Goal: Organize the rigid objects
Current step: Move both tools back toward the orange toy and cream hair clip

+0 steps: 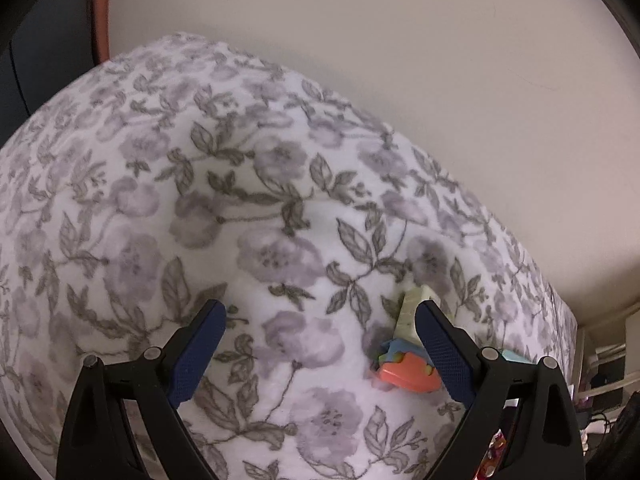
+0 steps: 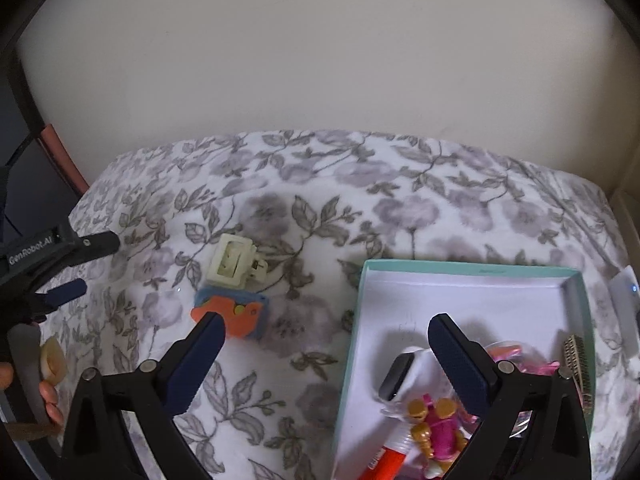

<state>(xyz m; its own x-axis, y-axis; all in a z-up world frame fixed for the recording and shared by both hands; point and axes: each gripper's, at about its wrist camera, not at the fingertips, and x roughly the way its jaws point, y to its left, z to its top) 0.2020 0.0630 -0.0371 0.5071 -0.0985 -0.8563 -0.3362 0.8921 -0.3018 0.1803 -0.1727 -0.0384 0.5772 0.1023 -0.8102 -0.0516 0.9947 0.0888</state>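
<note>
A cream claw hair clip lies on the floral bedspread, with an orange and blue toy piece just in front of it. Both show in the left wrist view, the clip and the toy, close to the right finger of my open, empty left gripper. My right gripper is open and empty above the left wall of a teal box. The box holds a white smartwatch, a pink and gold figure, a red marker and a comb.
A cream wall runs behind the bed. The left gripper enters the right wrist view from the left edge. A white device lies right of the box. Shelving and clutter stand beyond the bed's right edge.
</note>
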